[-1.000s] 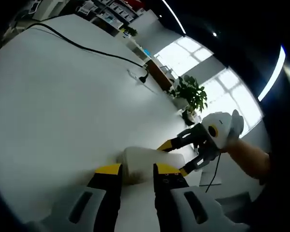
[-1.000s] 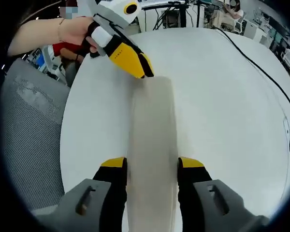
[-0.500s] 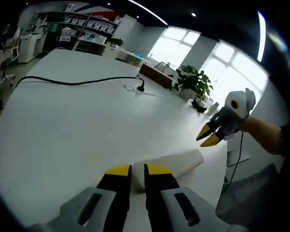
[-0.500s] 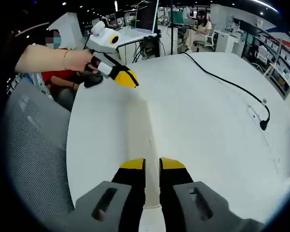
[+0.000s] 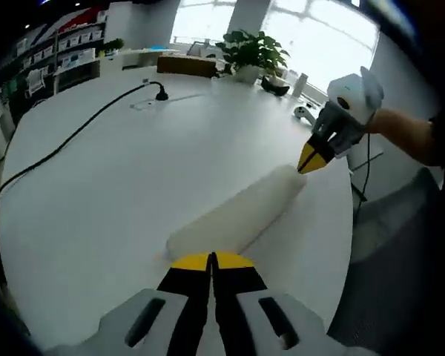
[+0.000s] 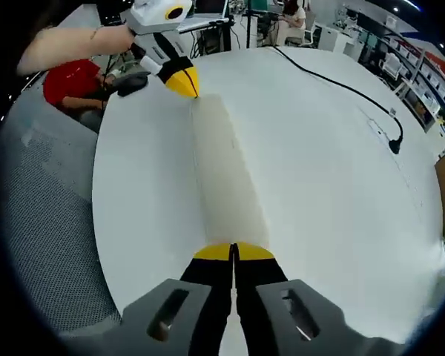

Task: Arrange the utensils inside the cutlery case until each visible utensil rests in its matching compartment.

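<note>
In the left gripper view, the left gripper [image 5: 211, 261] is seen with its yellow-tipped jaws pressed together at the near end of the cutlery case [image 5: 237, 210], a long, pale, closed case lying flat on the white round table [image 5: 111, 193]; whether an edge of the case is pinched cannot be told. At the case's far end the right gripper [image 5: 310, 159] is seen, jaws together, its tips touching the case. In the right gripper view the same case [image 6: 224, 176] is seen stretching away from the closed right gripper [image 6: 233, 252] towards the left gripper [image 6: 182, 81]. A black cable [image 6: 341, 87] is laid across the far right of the table. Potted plants [image 5: 252, 53] stand beyond it.
</note>
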Available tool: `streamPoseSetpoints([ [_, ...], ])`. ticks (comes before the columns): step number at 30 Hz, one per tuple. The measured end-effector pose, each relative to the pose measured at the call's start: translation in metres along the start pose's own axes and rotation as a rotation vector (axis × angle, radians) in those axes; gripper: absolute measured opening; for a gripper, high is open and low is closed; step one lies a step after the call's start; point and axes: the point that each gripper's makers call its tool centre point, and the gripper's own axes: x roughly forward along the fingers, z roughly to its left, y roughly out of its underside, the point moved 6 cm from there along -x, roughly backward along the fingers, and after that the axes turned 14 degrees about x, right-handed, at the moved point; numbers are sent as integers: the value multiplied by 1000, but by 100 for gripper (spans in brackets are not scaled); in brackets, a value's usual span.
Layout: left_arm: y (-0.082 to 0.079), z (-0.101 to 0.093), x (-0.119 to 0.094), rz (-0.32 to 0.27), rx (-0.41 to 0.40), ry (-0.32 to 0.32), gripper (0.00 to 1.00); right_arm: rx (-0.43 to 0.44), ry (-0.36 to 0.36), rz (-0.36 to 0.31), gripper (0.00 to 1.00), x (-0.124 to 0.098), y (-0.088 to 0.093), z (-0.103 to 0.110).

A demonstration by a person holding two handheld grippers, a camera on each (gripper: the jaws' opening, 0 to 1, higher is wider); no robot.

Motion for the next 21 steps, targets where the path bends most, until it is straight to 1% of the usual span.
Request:
streamPoseSetpoints([
  [1,1,1,1,5,-1,-3,1,-38,14,16,0,1,0,1],
  [3,6,2,5,31,7,-6,1,-38,8,23,0,5,0,4],
  [4,8,0,7,45,7,4,0,-40,10,5,0,5,-3,3],
  [5,4,1,9,8,12,-3,0,-34,17,13,0,6,-4,2],
  [6,5,1,10,31,-17,-5,0,-32,15,14,0,6,-4,1],
  [8,3,1,10,37,3,-7,0,-8,9,28,0,7,-6,1],
  [9,2,1,10,43,1,-7,0,-11,5,37,0,7,-6,1],
  [11,0,1,11,82,29,3,0,-2,9,70,0,9,-8,1],
  [12,0,0,11,98,39,-2,0,-17,3,110,0,14,-7,2],
  [13,-1,-1,10,110,36,-12,0,-69,-7,158,0,11,-5,1],
  [14,-1,-2,9,129,-9,-33,0,-10,14,142,0,14,-9,3],
  [15,-4,-2,11,135,27,-29,0,-26,13,154,0,16,-11,3],
  [17,-4,-1,12,143,19,-33,0,-18,13,156,0,16,-12,4],
  [18,-4,-1,11,151,-3,-40,0,0,77,128,0,14,-15,-5],
  [19,-5,-1,12,144,-5,-35,0,13,10,149,0,10,-14,-5],
  [20,-5,-1,12,138,-19,-33,0,19,-2,164,0,11,-12,-6],
  [21,-5,0,12,145,-32,-46,0,-29,-53,186,0,11,-11,-5],
])
